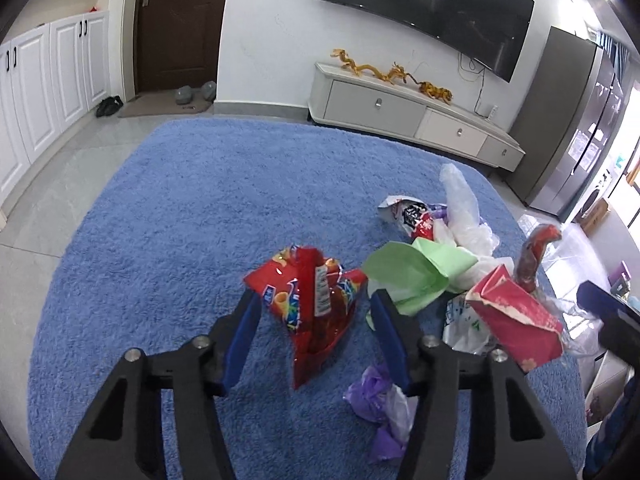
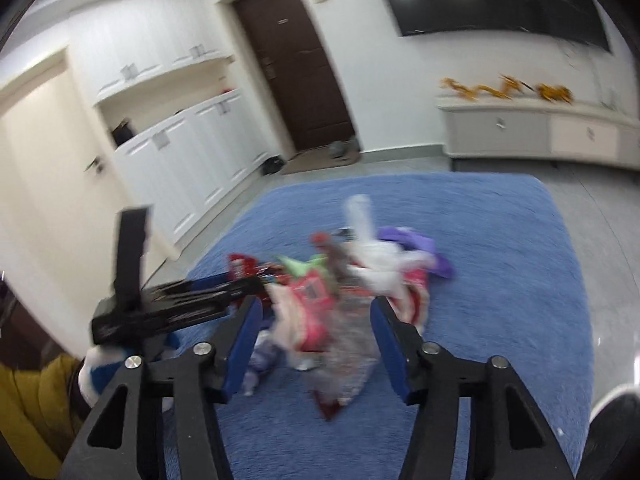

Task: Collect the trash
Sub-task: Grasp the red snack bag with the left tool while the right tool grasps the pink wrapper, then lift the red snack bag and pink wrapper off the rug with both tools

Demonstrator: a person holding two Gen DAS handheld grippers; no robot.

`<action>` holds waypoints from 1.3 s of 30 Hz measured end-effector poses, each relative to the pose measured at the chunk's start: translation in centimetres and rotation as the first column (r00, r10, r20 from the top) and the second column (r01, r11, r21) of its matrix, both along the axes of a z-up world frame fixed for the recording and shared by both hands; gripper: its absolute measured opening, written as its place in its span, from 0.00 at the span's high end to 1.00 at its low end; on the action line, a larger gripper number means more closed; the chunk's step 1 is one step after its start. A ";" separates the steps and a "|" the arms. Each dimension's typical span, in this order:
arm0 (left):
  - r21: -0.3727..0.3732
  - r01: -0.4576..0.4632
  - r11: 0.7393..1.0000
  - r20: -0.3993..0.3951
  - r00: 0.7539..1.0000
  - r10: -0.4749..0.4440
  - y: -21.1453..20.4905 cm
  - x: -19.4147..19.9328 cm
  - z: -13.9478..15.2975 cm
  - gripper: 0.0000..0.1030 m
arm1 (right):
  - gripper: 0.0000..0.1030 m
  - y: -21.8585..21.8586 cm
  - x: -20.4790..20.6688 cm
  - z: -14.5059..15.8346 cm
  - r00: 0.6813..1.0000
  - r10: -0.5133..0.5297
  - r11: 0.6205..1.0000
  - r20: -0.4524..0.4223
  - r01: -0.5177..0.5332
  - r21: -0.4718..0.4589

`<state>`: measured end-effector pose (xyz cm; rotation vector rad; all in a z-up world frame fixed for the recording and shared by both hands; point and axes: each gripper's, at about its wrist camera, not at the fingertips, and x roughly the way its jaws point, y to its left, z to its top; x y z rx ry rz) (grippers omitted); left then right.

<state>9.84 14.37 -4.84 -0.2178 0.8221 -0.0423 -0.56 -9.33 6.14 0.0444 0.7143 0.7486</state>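
A pile of trash lies on the blue rug (image 1: 180,200). In the left wrist view my left gripper (image 1: 314,304) is open, its blue pads on either side of a red snack bag (image 1: 316,312) without touching it. To the right lie green paper (image 1: 412,272), a red carton (image 1: 516,320), white plastic (image 1: 464,212), a purple bag (image 1: 372,396) and a printed wrapper (image 1: 412,216). The right wrist view is blurred: my right gripper (image 2: 316,312) is open above the trash pile (image 2: 340,280), with a clear crumpled wrapper (image 2: 348,360) between its fingers. The left gripper body (image 2: 168,304) shows at left.
A white TV cabinet (image 1: 416,112) with gold dragon figures and a wall TV stand beyond the rug. A brown door (image 1: 180,28), white cupboards (image 1: 44,92), dumbbells (image 1: 196,92) and a grey fridge (image 1: 576,128) ring the room. Grey tile floor surrounds the rug.
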 end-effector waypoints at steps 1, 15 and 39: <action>-0.001 0.001 1.000 -0.004 1.000 -0.001 0.0 0.2 -0.1 0.49 | 0.49 1.1 -0.2 0.0 0.999 0.028 0.999 0.017 -0.028 -0.031; -0.022 0.031 0.999 0.008 0.999 -0.031 -0.6 -1.1 -0.3 0.89 | 0.85 4.7 2.6 -4.1 1.000 0.030 0.975 0.008 -0.027 -0.222; -0.004 0.021 1.000 0.152 0.988 -0.020 0.0 -10.0 6.0 0.92 | 0.86 1.8 -3.6 -6.5 0.954 0.120 0.986 -0.276 -0.147 -0.077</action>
